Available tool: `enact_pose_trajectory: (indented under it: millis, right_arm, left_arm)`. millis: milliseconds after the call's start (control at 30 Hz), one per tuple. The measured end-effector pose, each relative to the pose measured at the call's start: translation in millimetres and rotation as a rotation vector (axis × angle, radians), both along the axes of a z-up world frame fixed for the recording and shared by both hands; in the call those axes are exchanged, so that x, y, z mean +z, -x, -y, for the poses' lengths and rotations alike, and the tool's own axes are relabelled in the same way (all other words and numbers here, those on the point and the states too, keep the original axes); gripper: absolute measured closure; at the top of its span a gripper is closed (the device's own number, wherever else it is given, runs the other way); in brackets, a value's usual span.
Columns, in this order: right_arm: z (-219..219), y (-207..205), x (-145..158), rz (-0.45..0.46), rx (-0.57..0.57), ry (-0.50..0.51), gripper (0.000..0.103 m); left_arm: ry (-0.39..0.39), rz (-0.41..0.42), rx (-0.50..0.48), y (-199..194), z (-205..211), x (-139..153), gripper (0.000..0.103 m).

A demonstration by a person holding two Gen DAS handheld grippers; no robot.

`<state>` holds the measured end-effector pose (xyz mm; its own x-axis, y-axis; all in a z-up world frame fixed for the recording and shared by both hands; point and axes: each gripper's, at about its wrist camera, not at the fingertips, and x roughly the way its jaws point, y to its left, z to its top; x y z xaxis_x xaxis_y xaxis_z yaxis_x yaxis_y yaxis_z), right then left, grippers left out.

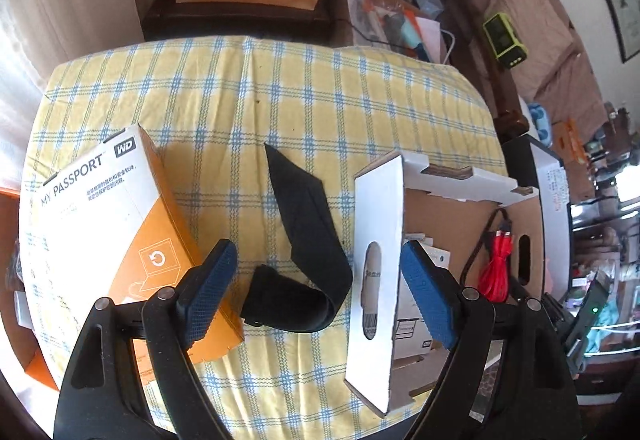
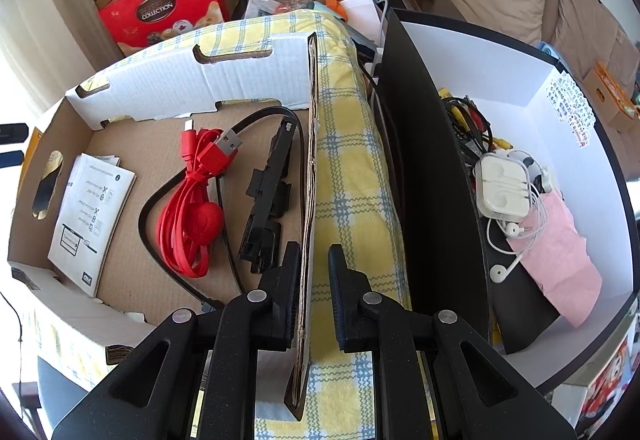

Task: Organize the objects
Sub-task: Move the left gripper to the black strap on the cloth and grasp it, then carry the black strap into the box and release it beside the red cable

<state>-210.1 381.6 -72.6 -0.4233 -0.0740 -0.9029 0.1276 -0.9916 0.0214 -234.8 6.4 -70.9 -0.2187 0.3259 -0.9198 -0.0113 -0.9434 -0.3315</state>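
Blue-padded fingers (image 1: 212, 292) of the left gripper (image 1: 320, 296) stand wide apart with nothing pinched between them, poised above a black strap (image 1: 308, 236) that lies curled on the yellow checked tablecloth (image 1: 248, 100) near the table's middle. An orange-and-white hard-drive box (image 1: 108, 224) sits toward the table's left edge. The right gripper (image 2: 314, 296) is clamped on the right wall of a shallow cardboard tray (image 2: 308, 200) near the table's right edge. Inside the tray lie a red USB cable (image 2: 192, 208), a black cable (image 2: 160, 196), a folded leaflet (image 2: 92, 212) and a black plastic bracket (image 2: 268, 196). Beyond the right edge, a white-lined box (image 2: 536, 88) holds earphones (image 2: 508, 192) and assorted cables.
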Motion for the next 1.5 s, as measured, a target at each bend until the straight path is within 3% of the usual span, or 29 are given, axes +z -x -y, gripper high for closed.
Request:
enact_pose_trajectory:
  millis: [167, 300, 367, 433, 600, 633, 733, 833, 933, 1133, 1500]
  right_arm:
    - [1, 0, 0, 0.002, 0.000, -0.007, 0.091]
    - [2, 0, 0, 0.003, -0.002, -0.006, 0.090]
    - [2, 0, -1, 0.004, -0.004, -0.005, 0.091]
    - [3, 0, 0, 0.004, -0.004, -0.005, 0.090]
    - [3, 0, -1, 0.005, -0.003, -0.005, 0.091]
    - [3, 0, -1, 0.005, -0.003, -0.004, 0.090]
    - [3, 0, 0, 0.005, -0.005, -0.004, 0.090]
    - [4, -1, -1, 0.005, -0.006, -0.001, 0.090]
    - [4, -1, -1, 0.005, -0.005, -0.002, 0.090]
    - [6, 0, -1, 0.005, -0.001, -0.003, 0.090]
    - [5, 0, -1, 0.007, 0.001, -0.001, 0.090]
  left_arm:
    - [-0.025, 0.033, -0.026, -8, -1, -14, 0.036]
    - [-0.039, 0.053, -0.041, -10, -5, -19, 0.039]
    - [-0.031, 0.062, -0.045, -11, -8, -22, 0.052]
    - [-0.030, 0.070, -0.047, -11, -10, -25, 0.057]
    - [-0.006, 0.079, -0.054, -12, -15, -34, 0.059]
    - [0.006, 0.071, -0.057, -13, -17, -34, 0.062]
    - [-0.010, 0.069, -0.060, -13, -20, -34, 0.086]
    - [-0.041, 0.059, -0.036, -11, -16, -32, 0.100]
    - [-0.050, 0.026, -0.018, -11, -11, -26, 0.102]
    - [-0.102, -0.059, -0.025, -15, -5, 12, 0.102]
    - [-0.201, -0.257, -0.108, -32, -25, 124, 0.102]
